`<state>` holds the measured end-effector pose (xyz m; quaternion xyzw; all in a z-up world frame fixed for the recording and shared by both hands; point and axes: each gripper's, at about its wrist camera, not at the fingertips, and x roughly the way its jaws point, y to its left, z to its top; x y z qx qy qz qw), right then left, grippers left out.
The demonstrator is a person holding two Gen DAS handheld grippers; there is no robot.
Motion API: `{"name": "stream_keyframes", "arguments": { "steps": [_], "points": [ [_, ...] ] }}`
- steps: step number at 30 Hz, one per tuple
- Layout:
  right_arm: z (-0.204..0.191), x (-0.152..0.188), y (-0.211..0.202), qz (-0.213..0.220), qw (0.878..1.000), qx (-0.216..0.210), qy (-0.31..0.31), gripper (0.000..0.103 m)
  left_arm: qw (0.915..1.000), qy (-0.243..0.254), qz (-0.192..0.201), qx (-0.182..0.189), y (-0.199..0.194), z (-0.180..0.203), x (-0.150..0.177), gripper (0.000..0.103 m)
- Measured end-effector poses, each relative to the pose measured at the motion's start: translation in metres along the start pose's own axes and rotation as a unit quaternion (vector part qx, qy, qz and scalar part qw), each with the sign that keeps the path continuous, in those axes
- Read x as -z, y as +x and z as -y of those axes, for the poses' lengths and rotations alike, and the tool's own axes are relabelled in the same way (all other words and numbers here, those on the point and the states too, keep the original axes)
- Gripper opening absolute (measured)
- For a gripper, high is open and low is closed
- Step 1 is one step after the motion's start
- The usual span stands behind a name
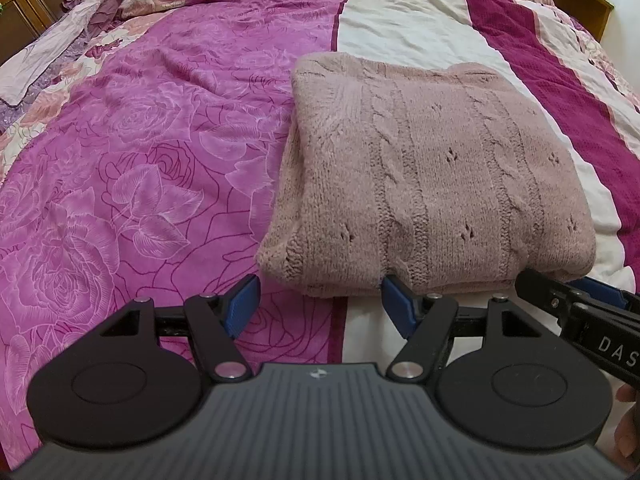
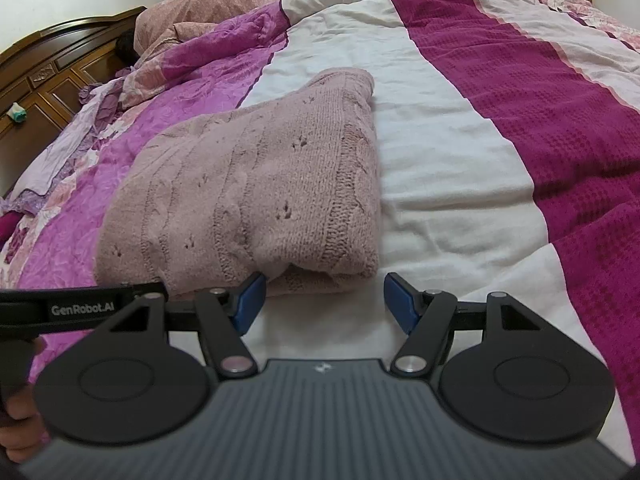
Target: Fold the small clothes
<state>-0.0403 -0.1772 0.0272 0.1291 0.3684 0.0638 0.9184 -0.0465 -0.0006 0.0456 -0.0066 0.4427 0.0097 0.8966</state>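
One folded pink cable-knit sweater (image 1: 432, 176) lies on one bedspread (image 1: 140, 152), astride the seam between the magenta rose print and the white stripe. Two grippers face it.

The sweater's near edge sits at 12 o'clock of the left gripper (image 1: 318, 310), whose blue pads stand spread with nothing pinched; its right-hand pad (image 1: 394, 306) meets that edge or stops just short, I cannot tell which. The right gripper (image 2: 324, 306) is likewise spread and holds nothing, the sweater's near right corner at its 11 o'clock.

Bare cover stretches toward 9 o'clock in the left view and toward 1 to 3 o'clock in the right view. A wooden headboard (image 2: 48, 80) stands at 10 o'clock.
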Motion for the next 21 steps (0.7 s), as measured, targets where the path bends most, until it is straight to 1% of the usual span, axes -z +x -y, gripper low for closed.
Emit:
{"name": "stream_keyframes", "arguments": {
  "steps": [16, 21],
  "points": [
    [0.0005, -0.0002, -0.0003, 0.0, 1.0, 0.0, 0.0, 0.068, 1.0, -0.002, -0.004, 0.0, 0.0015, -0.001, 0.0006, 0.074],
    [0.0004, -0.0001, -0.0004, 0.0, 1.0, 0.0, 0.0, 0.068, 0.9999, -0.004, -0.011, 0.001, 0.0036, -0.0018, 0.0016, 0.074]
  ]
}}
